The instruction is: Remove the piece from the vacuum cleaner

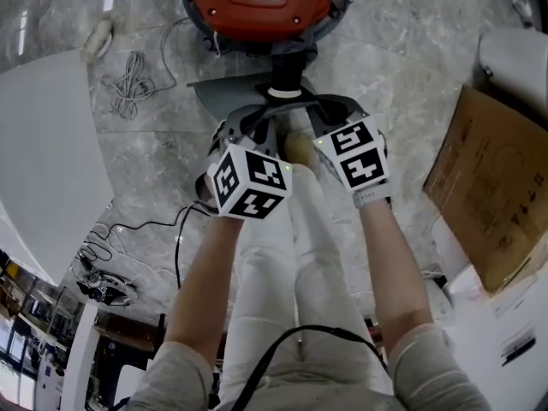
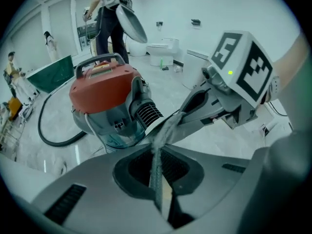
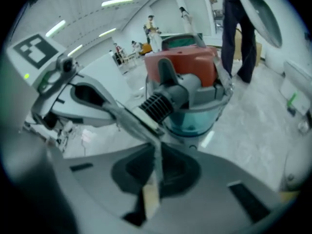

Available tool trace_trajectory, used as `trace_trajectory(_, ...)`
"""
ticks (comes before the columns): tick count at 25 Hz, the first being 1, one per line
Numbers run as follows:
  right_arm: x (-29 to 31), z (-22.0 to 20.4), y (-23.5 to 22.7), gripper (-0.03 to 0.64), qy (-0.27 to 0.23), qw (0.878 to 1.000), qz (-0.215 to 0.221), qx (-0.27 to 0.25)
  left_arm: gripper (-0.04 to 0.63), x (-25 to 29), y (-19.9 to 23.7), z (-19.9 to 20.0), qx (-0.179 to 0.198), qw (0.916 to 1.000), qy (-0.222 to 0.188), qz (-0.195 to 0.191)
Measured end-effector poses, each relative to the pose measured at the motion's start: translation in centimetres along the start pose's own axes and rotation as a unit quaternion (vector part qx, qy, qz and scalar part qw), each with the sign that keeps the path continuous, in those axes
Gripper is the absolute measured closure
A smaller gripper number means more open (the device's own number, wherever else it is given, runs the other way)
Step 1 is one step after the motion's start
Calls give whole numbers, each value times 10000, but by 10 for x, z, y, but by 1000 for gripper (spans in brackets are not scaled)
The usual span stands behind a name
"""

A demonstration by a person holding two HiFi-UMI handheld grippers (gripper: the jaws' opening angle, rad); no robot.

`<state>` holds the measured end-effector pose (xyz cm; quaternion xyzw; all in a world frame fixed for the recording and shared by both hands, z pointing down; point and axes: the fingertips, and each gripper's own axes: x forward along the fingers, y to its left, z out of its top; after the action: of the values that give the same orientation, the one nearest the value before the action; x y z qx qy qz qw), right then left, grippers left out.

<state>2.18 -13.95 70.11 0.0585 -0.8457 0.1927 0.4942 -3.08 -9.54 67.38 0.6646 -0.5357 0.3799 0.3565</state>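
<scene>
Left hand-held gripper (image 2: 160, 177): jaws nearly closed and pinching the thin grey piece (image 2: 165, 130); it is pointing steeply down towards the floor (image 1: 402, 41)
Right hand-held gripper (image 3: 153, 172): jaws narrow and clamping the same piece, just beside the left one; its marker cube is showing in the left gripper view
Piece: stretching edge-on between the two pairs of jaws, held above the floor; it is sitting close to the ribbed vent on the vacuum cleaner (image 1: 261, 2); whether it is joined there I cannot tell
Vacuum cleaner: standing upright on the marble floor just beyond both grippers; red lid and handle are facing up over a clear bluish tub
Hose (image 2: 48, 130): black, curving across the floor beside the vacuum cleaner
Cardboard box (image 1: 492, 187): lying well apart, on the right
</scene>
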Motion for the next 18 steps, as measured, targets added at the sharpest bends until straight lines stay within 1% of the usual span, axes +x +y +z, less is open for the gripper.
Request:
trace_trajectory(3, -14, 2, 5, 592, 116, 9963, -335, -780, 561, 8, 4, -3, -320, 9994, -15, -87)
trace_trajectory(6, -28, 10, 11, 592, 143, 9865, -630, -1507, 561, 18, 7, -13, -461, 9988, 134, -78)
trace_trajectory(8, -33, 17, 16, 592, 161, 9791, -786, -1867, 561, 23, 6, -21, -558, 9982, 198, -105)
trace_trajectory(9, -33, 18, 18, 592, 166, 9771, -833, -1953, 561, 25, 6, -24, -595, 9979, 211, -121)
trace_trajectory(11, -32, 17, 17, 592, 133, 9787, -836, -1869, 561, 25, 4, -26, -605, 9978, 229, -115)
trace_trajectory(14, -28, 10, 14, 592, 1, 9892, -656, -1314, 561, 16, 5, -22, -562, 9982, 200, -18)
trace_trajectory(16, -23, 4, 10, 592, -47, 9939, -539, -957, 561, 10, 4, -18, -528, 9985, 154, 6)
trace_trajectory(18, -21, -3, 7, 592, -87, 9973, -430, -590, 561, 6, -2, -15, -401, 9991, 125, 11)
